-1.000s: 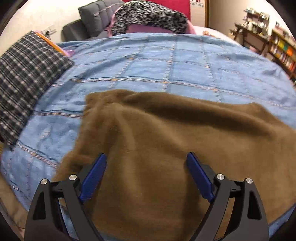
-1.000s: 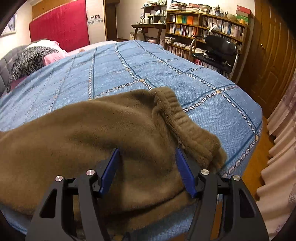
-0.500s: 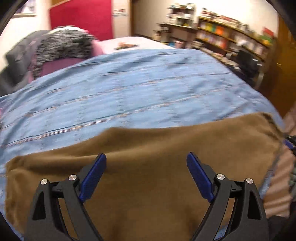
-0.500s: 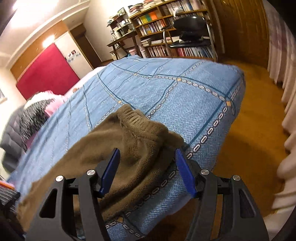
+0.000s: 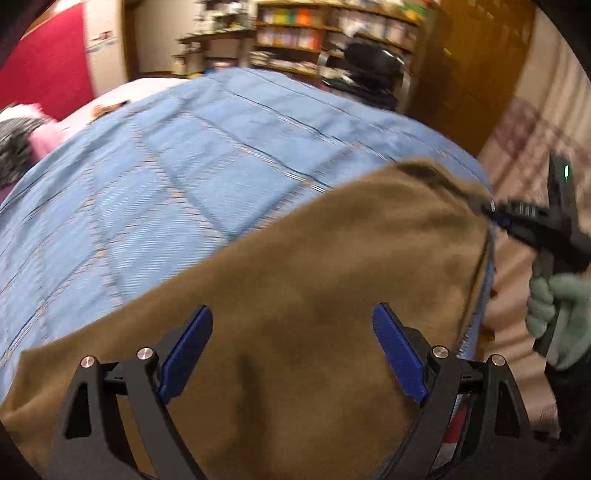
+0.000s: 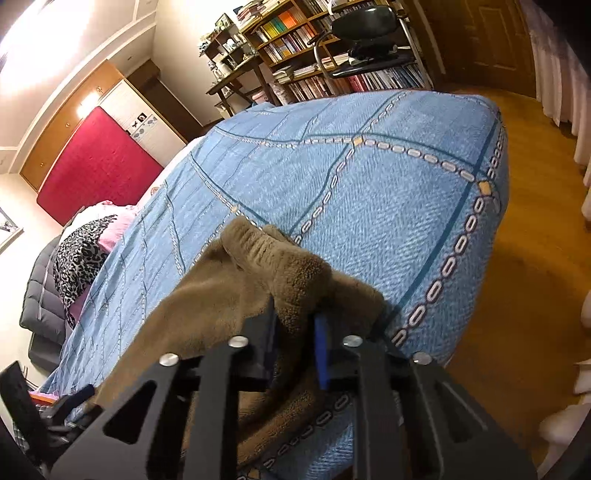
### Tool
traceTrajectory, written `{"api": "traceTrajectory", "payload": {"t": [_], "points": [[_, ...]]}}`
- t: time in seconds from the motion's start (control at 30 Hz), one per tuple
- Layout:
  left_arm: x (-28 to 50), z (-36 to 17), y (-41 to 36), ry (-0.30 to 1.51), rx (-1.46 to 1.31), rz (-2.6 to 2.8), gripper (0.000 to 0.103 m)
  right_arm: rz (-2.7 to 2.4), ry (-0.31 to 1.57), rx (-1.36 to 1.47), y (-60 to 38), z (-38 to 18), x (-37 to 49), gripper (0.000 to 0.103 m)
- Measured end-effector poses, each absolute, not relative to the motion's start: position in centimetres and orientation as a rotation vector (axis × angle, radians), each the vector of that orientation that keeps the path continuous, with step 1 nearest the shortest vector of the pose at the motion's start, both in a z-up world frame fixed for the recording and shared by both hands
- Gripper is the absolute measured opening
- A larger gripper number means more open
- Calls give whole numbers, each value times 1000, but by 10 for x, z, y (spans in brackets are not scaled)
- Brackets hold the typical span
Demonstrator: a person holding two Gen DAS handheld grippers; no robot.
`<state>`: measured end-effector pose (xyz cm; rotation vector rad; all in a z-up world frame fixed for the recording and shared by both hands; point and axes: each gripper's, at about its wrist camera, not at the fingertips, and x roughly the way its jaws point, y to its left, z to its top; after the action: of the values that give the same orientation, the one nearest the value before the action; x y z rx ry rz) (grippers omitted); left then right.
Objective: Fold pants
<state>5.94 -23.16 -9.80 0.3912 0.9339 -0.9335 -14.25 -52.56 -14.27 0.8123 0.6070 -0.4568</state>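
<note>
Since a moment ago, my right gripper (image 6: 295, 325) has clamped the brown fleece pants' (image 5: 295, 280) waistband at the blue bedspread's (image 6: 369, 192) 6 o'clock edge; my left gripper (image 5: 291, 347) hovers spread wide above them.

Bedroom with bookshelves

A blue bed (image 6: 388, 192) stands on a wooden floor (image 6: 535, 280); bookshelves (image 6: 295, 33), red headboard (image 6: 96, 162) and a door (image 6: 491, 40) behind.
</note>
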Motion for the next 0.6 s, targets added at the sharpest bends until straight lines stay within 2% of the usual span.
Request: {"api": "traceTrajectory", "payload": {"t": [0.2,0.37,0.47,0.5,0.53,0.6], "points": [[19,-119,-258,991,481,-1104,86,-476,621,750,-518,-120,-164,13],[-10,-143,-262,988,593,-1145,84,-509,699,798,-524,-155,-161,13],[-19,-146,-259,975,614,-1155,84,-524,678,780,-521,-156,-164,28],[-20,-145,-259,975,613,-1159,84,-539,675,772,-521,-155,-165,52],[-19,-144,-259,977,608,-1161,84,-571,649,767,-522,-152,-171,67],[-13,-141,-258,999,563,-1167,84,-593,605,781,-525,-148,-180,68]]}}
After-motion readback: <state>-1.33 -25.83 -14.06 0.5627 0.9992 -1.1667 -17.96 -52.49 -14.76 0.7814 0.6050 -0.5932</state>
